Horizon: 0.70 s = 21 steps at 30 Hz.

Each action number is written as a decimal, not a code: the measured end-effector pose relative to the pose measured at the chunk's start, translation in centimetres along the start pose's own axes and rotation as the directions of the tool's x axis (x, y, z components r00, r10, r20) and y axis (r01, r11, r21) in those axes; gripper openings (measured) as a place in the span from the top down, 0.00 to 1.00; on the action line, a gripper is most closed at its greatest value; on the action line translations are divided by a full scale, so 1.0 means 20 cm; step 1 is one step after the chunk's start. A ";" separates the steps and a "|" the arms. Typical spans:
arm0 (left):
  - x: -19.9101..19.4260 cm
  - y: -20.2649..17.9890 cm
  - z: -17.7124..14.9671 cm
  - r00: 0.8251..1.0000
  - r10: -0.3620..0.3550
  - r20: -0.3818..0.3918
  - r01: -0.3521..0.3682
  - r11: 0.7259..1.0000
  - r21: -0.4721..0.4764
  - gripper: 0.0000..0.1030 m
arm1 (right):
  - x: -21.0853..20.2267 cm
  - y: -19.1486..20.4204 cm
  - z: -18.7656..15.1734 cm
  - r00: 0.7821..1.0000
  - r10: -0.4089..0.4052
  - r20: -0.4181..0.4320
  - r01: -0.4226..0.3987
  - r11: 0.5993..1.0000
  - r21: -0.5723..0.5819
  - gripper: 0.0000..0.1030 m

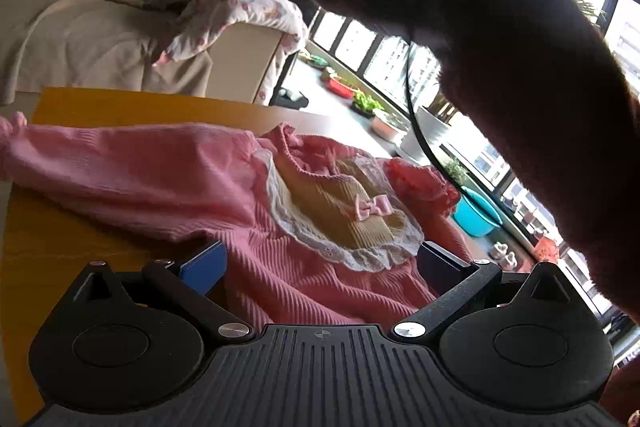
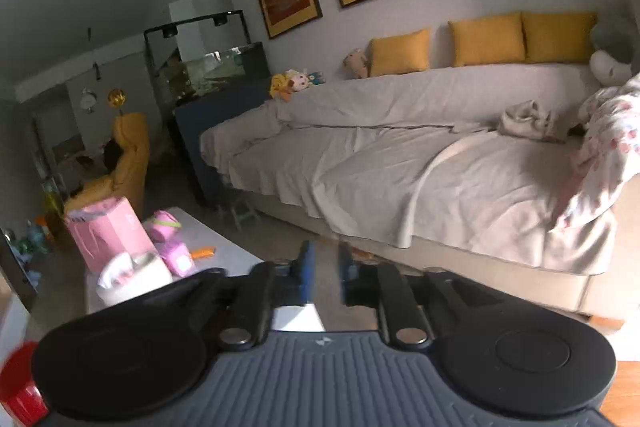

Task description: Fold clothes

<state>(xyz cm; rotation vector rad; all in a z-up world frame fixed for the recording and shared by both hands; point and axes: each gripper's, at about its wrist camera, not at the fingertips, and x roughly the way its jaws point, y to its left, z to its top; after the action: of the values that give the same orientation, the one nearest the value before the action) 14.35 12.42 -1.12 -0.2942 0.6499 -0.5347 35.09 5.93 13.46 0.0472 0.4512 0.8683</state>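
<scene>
A pink ribbed child's top [image 1: 280, 267] lies face up on the orange table [image 1: 120, 107]. It has a yellow chest panel [image 1: 340, 203] edged in white lace and a small pink bow [image 1: 370, 207]. One sleeve [image 1: 100, 163] stretches out to the left; the other cuff [image 1: 424, 183] is bunched at the right. My left gripper [image 1: 320, 263] hovers low over the top's body, open wide, with cloth showing between its blue pads [image 1: 202, 267]. My right gripper [image 2: 325, 271] is raised toward the room with only a narrow gap between its fingers and nothing in it; the top is out of its view.
A person's dark sleeve [image 1: 520, 87] reaches over the table's right side, with a black cable [image 1: 416, 115] hanging. A covered sofa [image 2: 400, 163] with yellow cushions [image 2: 486, 39] is behind. A low white table [image 2: 224, 247] holds pink toys; a red cup [image 2: 20, 387] is at the lower left.
</scene>
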 end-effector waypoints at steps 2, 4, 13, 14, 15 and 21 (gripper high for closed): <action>0.03 0.00 0.03 1.000 -0.004 -0.006 0.004 1.000 0.007 0.00 | -0.08 -0.10 -0.06 0.998 -0.058 -0.007 0.058 0.998 -0.019 0.27; 0.08 0.01 0.07 1.000 -0.019 -0.010 0.019 1.000 0.013 0.00 | -0.20 -0.24 -0.16 0.991 -0.127 -0.031 0.126 0.992 -0.028 0.17; 0.44 0.14 0.28 0.997 -0.020 -0.077 0.016 0.999 -0.052 0.00 | -0.60 -0.95 -0.94 0.887 -0.387 -0.251 0.441 0.871 0.217 0.17; 0.47 0.19 0.29 0.995 0.021 -0.093 -0.027 0.997 -0.066 0.00 | -0.65 -1.02 -1.00 0.874 -0.409 -0.262 0.471 0.847 0.246 0.17; 0.48 0.22 0.29 0.994 0.047 -0.097 -0.054 0.996 -0.074 0.00 | -0.71 -1.09 -1.06 0.857 -0.437 -0.275 0.506 0.816 0.279 0.17; 0.43 0.32 0.31 0.987 0.139 -0.075 -0.146 0.984 -0.104 0.00 | -0.90 -1.16 -1.08 0.827 -0.511 -0.232 0.559 0.790 0.252 0.26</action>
<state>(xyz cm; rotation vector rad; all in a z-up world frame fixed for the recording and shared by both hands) 26.46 13.48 -3.21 -0.3306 0.7616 -0.3734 33.19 -25.58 -4.69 0.1355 0.7026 0.2266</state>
